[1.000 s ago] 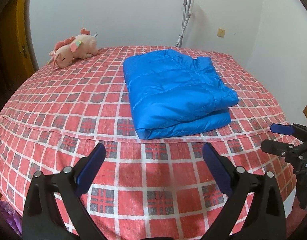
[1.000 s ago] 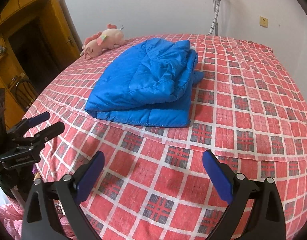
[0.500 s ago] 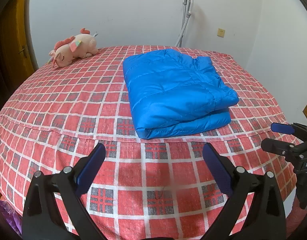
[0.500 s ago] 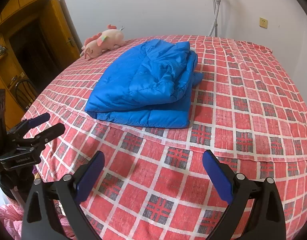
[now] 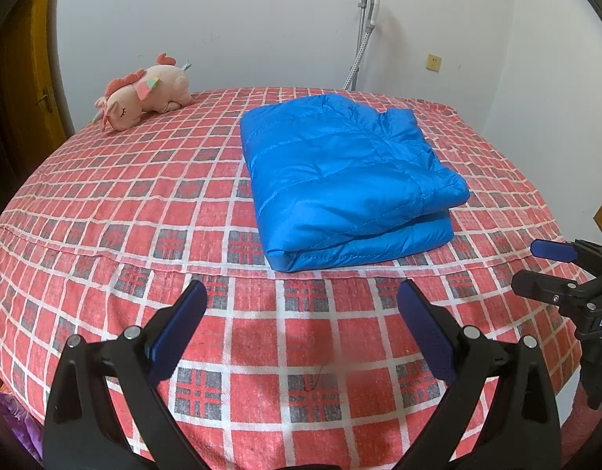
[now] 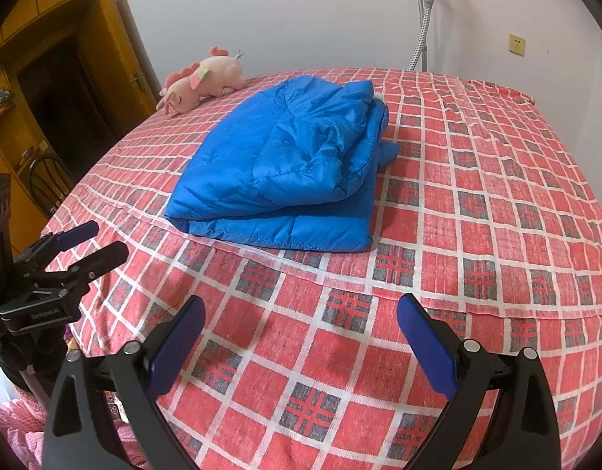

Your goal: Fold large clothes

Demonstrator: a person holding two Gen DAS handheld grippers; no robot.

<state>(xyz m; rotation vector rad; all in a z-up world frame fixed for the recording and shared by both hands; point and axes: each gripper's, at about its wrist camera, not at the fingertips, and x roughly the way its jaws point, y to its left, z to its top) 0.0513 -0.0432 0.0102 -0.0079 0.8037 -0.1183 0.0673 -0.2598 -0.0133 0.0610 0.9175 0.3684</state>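
A blue puffer jacket (image 5: 340, 180) lies folded in a neat stack on the red checked bed (image 5: 144, 211); it also shows in the right wrist view (image 6: 289, 172). My left gripper (image 5: 301, 297) is open and empty, held above the bed's near edge, short of the jacket. My right gripper (image 6: 301, 313) is open and empty, also over the near edge, apart from the jacket. The right gripper shows at the right edge of the left wrist view (image 5: 555, 270), and the left gripper at the left edge of the right wrist view (image 6: 89, 243).
A pink plush unicorn (image 5: 144, 96) lies at the bed's far left corner. A garment steamer pole (image 5: 363, 31) stands against the white back wall. A wooden door and cabinet (image 6: 58, 90) stand left of the bed. Pink cloth (image 6: 15, 427) lies low on the left.
Both grippers have stayed open and nearly still, with only a slight drift back from the jacket. The jacket has not moved.
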